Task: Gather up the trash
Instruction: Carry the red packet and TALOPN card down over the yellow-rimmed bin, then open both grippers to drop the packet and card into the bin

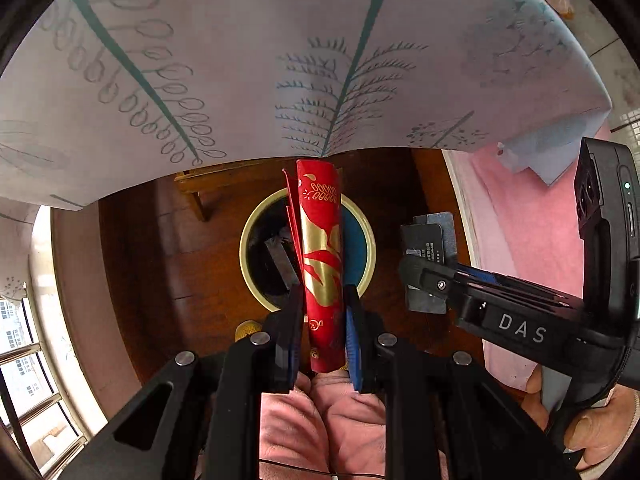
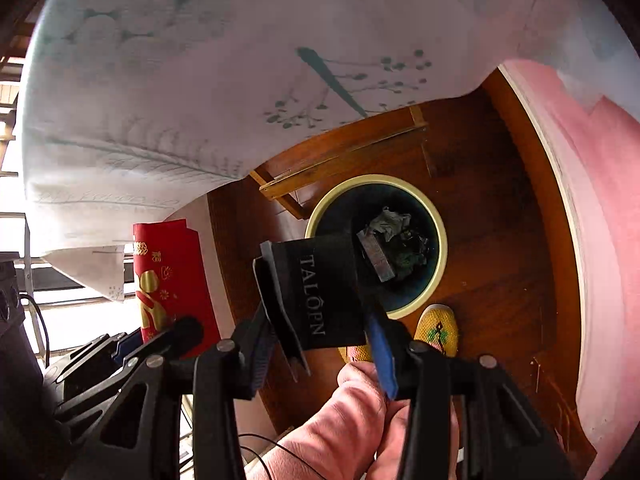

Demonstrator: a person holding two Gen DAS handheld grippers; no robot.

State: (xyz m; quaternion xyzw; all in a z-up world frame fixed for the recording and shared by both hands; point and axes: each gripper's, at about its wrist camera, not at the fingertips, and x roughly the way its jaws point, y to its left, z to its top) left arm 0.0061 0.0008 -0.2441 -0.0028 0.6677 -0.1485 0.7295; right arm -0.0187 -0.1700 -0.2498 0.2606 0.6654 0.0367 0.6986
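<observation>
My left gripper [image 1: 322, 304] is shut on a red and gold paper envelope [image 1: 320, 248], held upright right above a round trash bin [image 1: 370, 248] with a cream rim on the wooden floor. The envelope also shows in the right wrist view [image 2: 172, 280]. My right gripper [image 2: 320, 344] is shut on a black card sleeve [image 2: 320, 296] printed TALOPN, held over the near left rim of the bin [image 2: 440, 248]. The bin holds crumpled dark trash [image 2: 392, 236]. The right gripper with its black sleeve also shows in the left wrist view [image 1: 428, 264].
A white tablecloth [image 1: 240, 60] with a leaf print hangs over the table edge above the bin. A wooden stool frame [image 2: 340, 160] stands behind the bin. A pink bed cover [image 2: 600, 200] is at the right. My yellow shoe [image 2: 438, 328] is beside the bin.
</observation>
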